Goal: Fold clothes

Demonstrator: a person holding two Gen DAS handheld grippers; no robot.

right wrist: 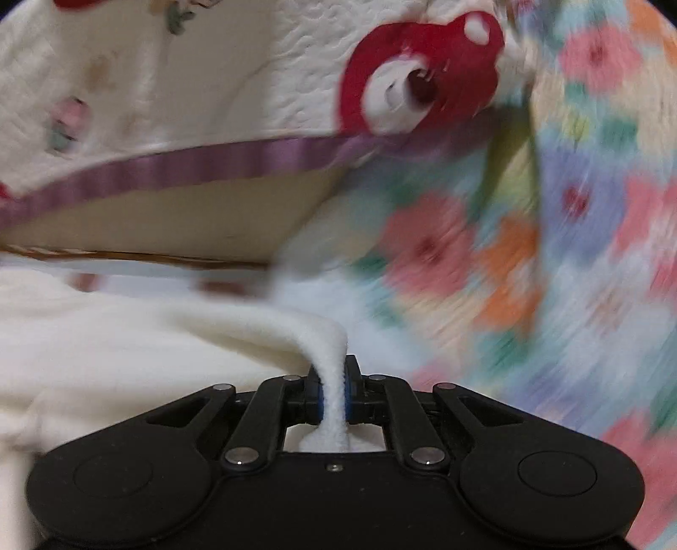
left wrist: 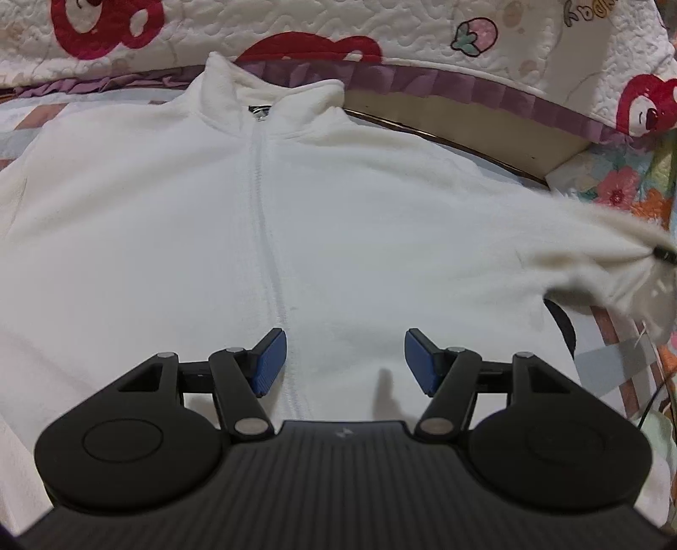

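A white fleece zip-front jacket [left wrist: 262, 220] lies flat and front-up on the bed, its stand-up collar [left wrist: 271, 93] at the far end from the left gripper [left wrist: 345, 359] and its closed zipper line [left wrist: 264, 220] running from the collar down towards that gripper's left blue-padded finger [left wrist: 268, 364]. The left gripper's fingers are spread well apart with nothing between them, only fleece showing in the gap. The zipper passes just inside the left finger, and the right finger [left wrist: 419, 361] sits over plain fleece.

Beyond the collar, the far edge of the jacket meets a purple ruffled trim [left wrist: 465, 91] under a cream quilted cover printed with red bears and strawberries [left wrist: 381, 25]. A tan board [left wrist: 465, 122] shows below that trim to the right of the collar. To the left of the fingers the jacket runs out of the picture; to the right its sleeve [left wrist: 592, 258] is drawn out and raised off the bed, blurred at its end, with a strip of striped bedding [left wrist: 613, 364] showing beneath it.

In the right wrist view, the right gripper [right wrist: 334, 397] is clamped on a fold of the sleeve, the fleece pinched between its two blue pads [right wrist: 348, 402] and rising from them in a ridge that bends off to the left into the rest of the garment. Ahead and to the right of these fingers hangs a floral patchwork cloth in pink, orange, green and blue [right wrist: 529, 254], heavily blurred, close by the pinched sleeve. The purple trim and tan board lie ahead to the left.
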